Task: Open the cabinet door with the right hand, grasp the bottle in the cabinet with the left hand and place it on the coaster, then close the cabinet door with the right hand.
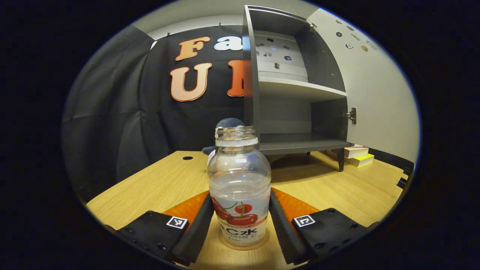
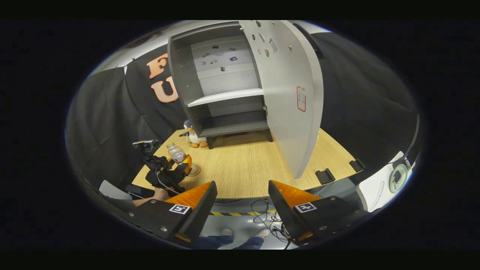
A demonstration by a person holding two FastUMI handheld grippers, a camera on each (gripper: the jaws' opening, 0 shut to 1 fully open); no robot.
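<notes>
On wooden table [image 1: 157, 180], clear plastic bottle with cherry label [image 1: 240, 195] upright between left gripper [image 1: 240, 225] fingers, contact unclear; coaster mostly hidden beneath; right gripper [image 2: 242, 204] jaws apart, empty; grey cabinet door [image 2: 288, 93] open

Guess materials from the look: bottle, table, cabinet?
Bottle: clear plastic, probably; see-through glossy wall with highlights and a printed label band.
Table: light wood-grain top, matte; likely laminate or veneer, can't tell which.
Cabinet: flat grey boards with a smooth, low-sheen finish, probably coated board; metal hinge on the side wall.
</notes>
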